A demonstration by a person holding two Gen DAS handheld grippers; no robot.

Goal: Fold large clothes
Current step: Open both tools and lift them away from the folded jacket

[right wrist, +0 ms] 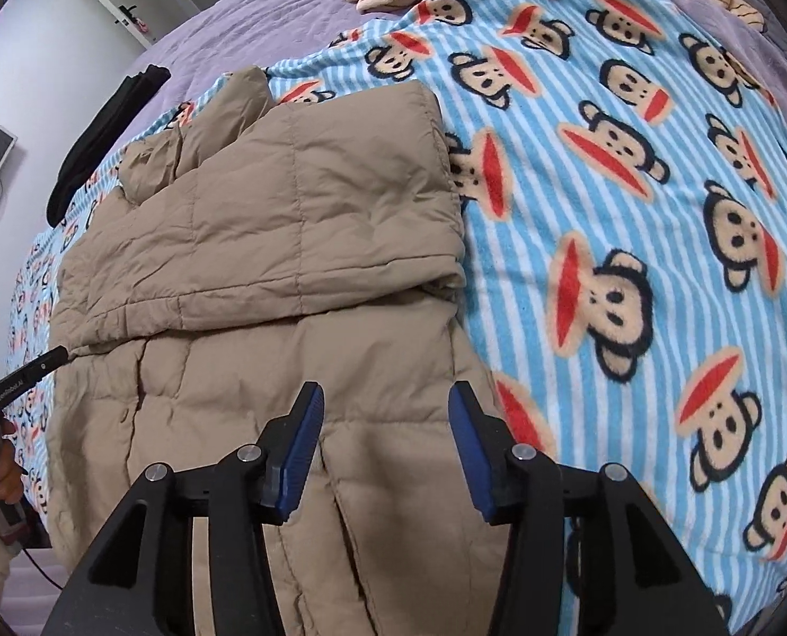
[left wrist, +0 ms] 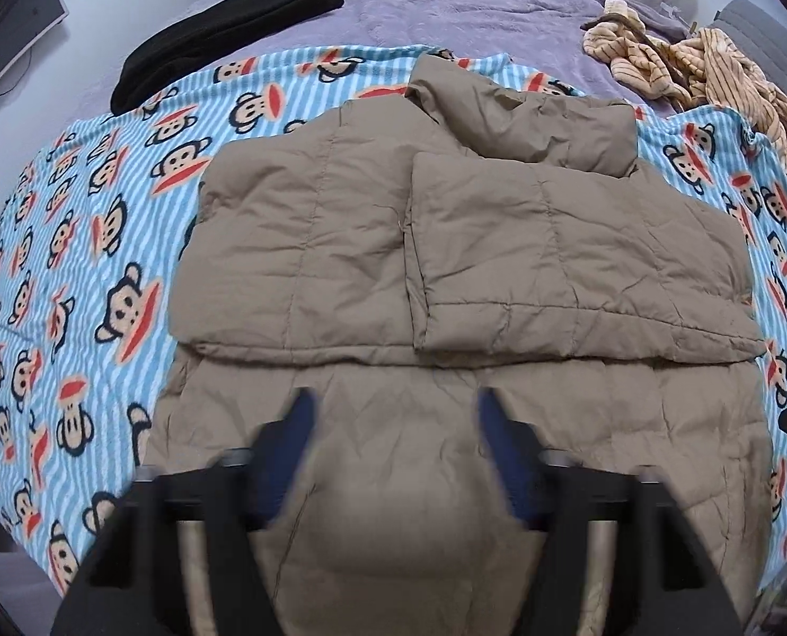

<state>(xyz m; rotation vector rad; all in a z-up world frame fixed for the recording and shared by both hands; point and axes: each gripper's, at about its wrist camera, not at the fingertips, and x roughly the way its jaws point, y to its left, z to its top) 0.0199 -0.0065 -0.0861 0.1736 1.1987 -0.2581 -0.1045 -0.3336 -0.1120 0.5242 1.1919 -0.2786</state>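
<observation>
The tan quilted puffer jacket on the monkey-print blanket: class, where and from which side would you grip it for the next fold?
Probably grip the tan quilted puffer jacket at its near hem corners, coming from above. Its sleeves already lie folded across the chest, and the lower half lies flat and free beneath the open left gripper and right gripper.

Jacket [left wrist: 446, 244]: plain khaki-tan, centre.
Blanket [right wrist: 631, 169]: blue-white stripes, monkey faces with red mouths.
Bedspread [left wrist: 446, 5]: lilac, top.
Garment [left wrist: 223, 42]: black, upper left.
Clothes [left wrist: 711, 69]: cream, brown stripes, upper right.
Pads [right wrist: 300, 450]: blue.
</observation>
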